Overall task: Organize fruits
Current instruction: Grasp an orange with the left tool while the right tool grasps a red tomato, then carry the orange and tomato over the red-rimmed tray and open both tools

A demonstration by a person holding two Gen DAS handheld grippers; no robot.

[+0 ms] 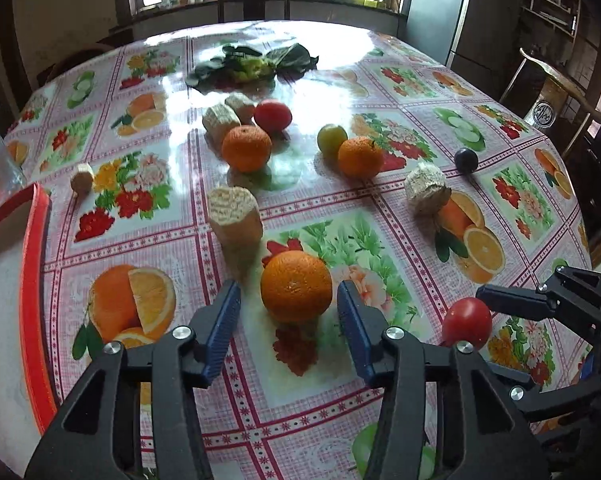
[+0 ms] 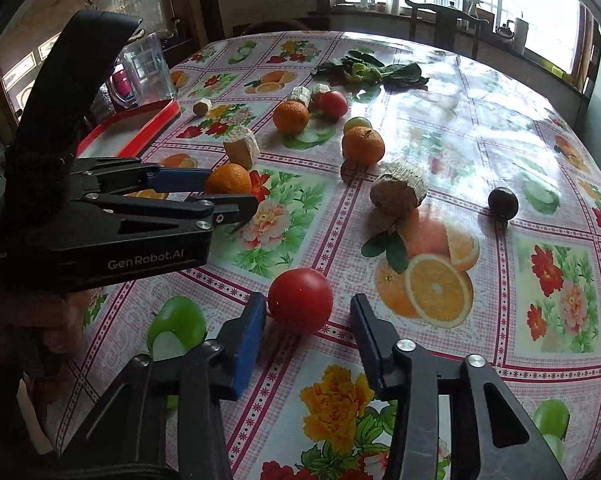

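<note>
An orange (image 1: 296, 286) sits on the flowered tablecloth between the fingers of my left gripper (image 1: 288, 306). A narrow gap shows on each side of it, so the pads are not pressing and the gripper is open. A red tomato (image 2: 300, 300) lies between the fingers of my right gripper (image 2: 308, 314). The left pad is close to the tomato and the right pad stands clear, so this gripper is open too. Farther back are two more oranges (image 1: 246, 148) (image 1: 360, 157), a second tomato (image 1: 273, 116), a green fruit (image 1: 332, 139) and a dark plum (image 1: 466, 161).
A red-rimmed tray (image 1: 36, 300) lies at the left edge, with a clear jug (image 2: 148, 68) behind it. Several pale cut root chunks (image 1: 234, 216) (image 1: 426, 188) stand among the fruit. Leafy greens (image 1: 256, 65) lie at the far side. Chairs ring the table.
</note>
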